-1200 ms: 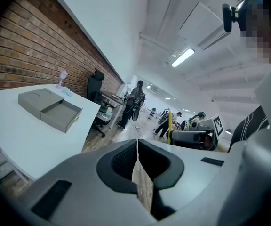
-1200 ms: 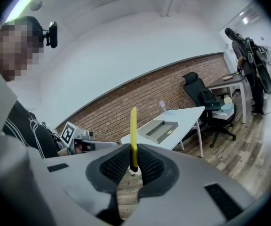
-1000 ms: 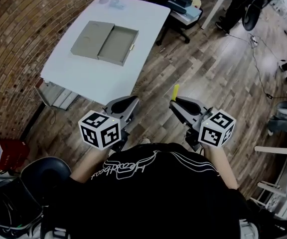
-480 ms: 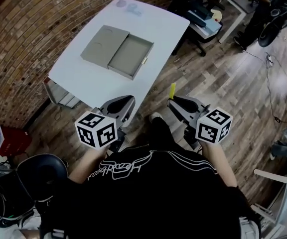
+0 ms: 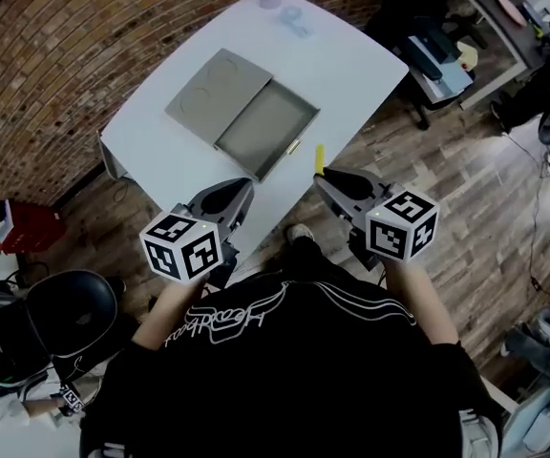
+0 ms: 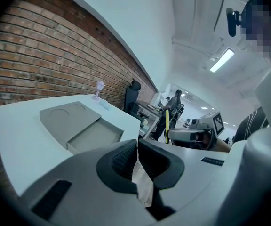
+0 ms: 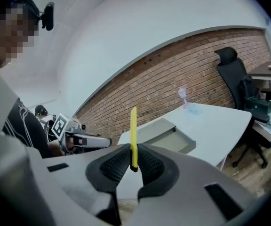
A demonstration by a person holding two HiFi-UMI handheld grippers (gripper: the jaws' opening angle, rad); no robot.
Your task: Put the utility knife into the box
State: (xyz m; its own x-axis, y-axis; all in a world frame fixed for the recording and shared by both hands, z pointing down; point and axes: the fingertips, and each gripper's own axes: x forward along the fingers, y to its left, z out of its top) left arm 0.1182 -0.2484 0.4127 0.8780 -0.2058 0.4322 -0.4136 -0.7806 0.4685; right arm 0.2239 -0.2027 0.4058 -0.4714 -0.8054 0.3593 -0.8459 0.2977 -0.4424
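Clamping the utility knife [image 5: 319,156] (yellow, upright), the right gripper [image 5: 324,178] faces the box [image 5: 265,127].

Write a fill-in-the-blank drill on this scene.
The right claw grips a ___ utility knife.
The open grey box lies on a ___ table.
The wall beside that table is made of ___.
Missing words: yellow; white; brick.

Matt box [image 5: 242,113], smooth table [image 5: 351,74], rough brick wall [image 6: 32,55].
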